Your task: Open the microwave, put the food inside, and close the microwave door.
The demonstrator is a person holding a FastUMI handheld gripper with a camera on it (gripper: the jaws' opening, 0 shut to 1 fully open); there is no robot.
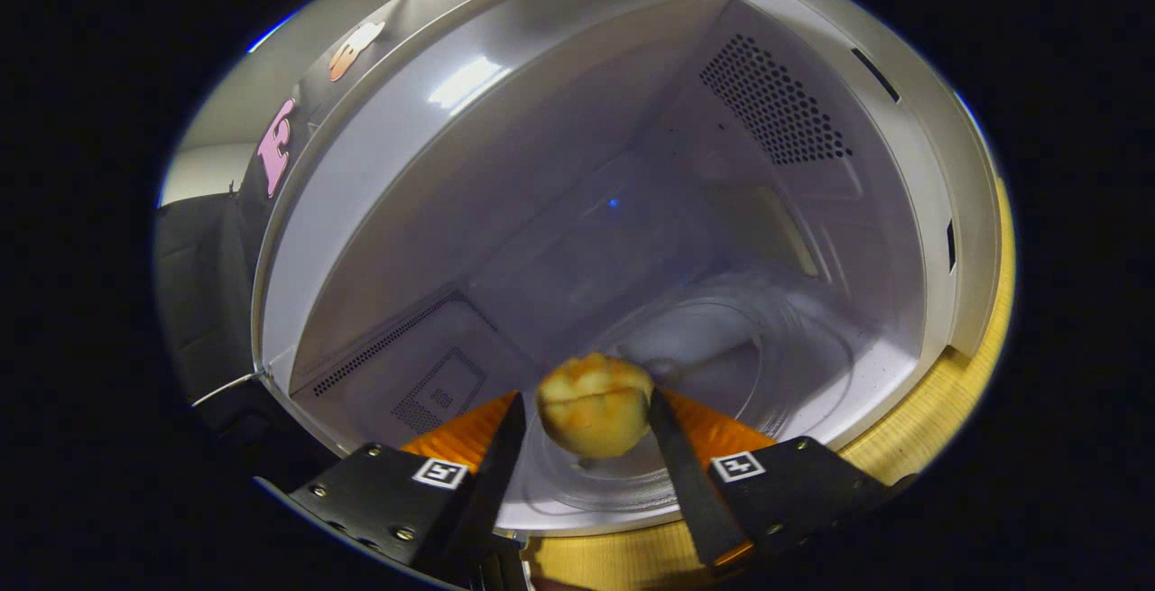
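Food, a round golden bun-like piece (595,403), is sitting low-centre in the frame, pinched btwn the claw (585,420) fingers, both pressing its sides. It's hanging just over the near rim of the glass turntable (722,365) inside the open microwave (929,212); cavity walls w/ vent holes are filling the upper right. Wooden counter (956,392) is showing at lower right. Step in hand, as I judge it: placing. Best done by going deeper toward turntable centre, lowering till it's resting, then releasing gently so it isn't rolling.
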